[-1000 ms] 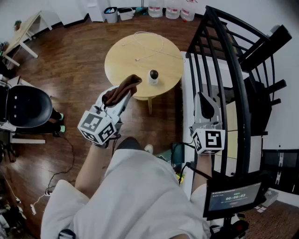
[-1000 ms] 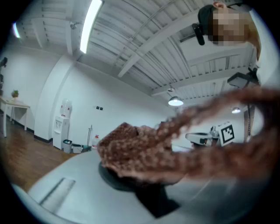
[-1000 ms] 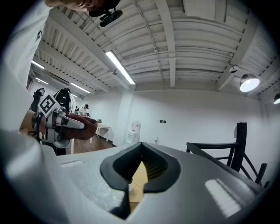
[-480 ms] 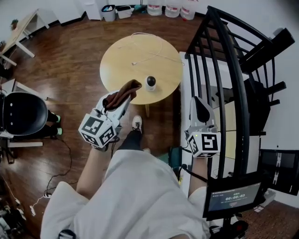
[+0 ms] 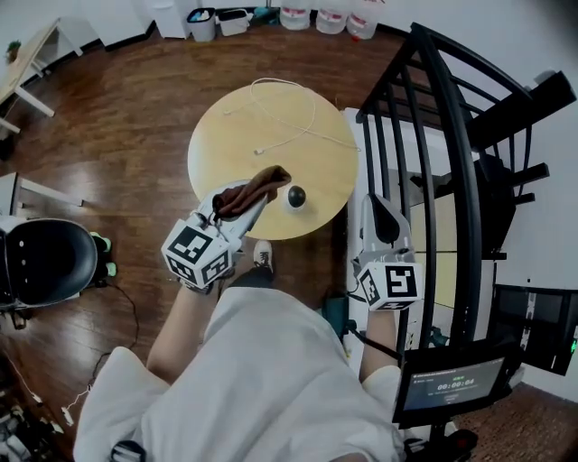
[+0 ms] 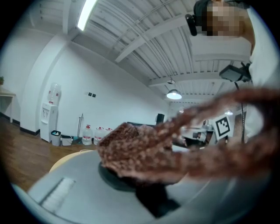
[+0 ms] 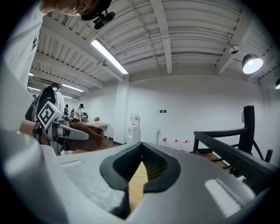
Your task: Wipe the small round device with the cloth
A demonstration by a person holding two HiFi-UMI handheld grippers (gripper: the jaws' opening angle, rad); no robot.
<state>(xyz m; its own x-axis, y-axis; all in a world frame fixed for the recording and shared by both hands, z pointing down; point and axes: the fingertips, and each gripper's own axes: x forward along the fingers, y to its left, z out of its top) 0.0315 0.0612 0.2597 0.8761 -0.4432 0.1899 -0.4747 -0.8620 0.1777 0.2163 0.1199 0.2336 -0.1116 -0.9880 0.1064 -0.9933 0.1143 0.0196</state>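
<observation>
Head view. Since a second ago the round table point(image 5: 237, 135) and the small round device point(image 5: 295, 196) sit closer to both grippers, and the black chair point(image 5: 43, 262) has slid toward the near left corner. The device stands near the table's near edge. The left gripper point(image 5: 255, 199) is clamped on the brown cloth point(image 5: 250, 190), now over the table's near rim, just left of the device and not touching it. The right gripper point(image 5: 373, 206) is beside the table's right edge by the black railing point(image 5: 452, 135), jaws together and empty. A white cable point(image 5: 287, 122) lies on the far half of the table. Against the far wall are two bins point(image 5: 200, 23), contents too small to tell, and three water jugs point(image 5: 332, 18).

Left gripper view. The cloth is bunched between the jaws and drapes right across the lens. Table rim at near left.

Right gripper view. Jaws meet with nothing between them. Through the slit, yellow tabletop. At left, the other gripper with its cloth.
</observation>
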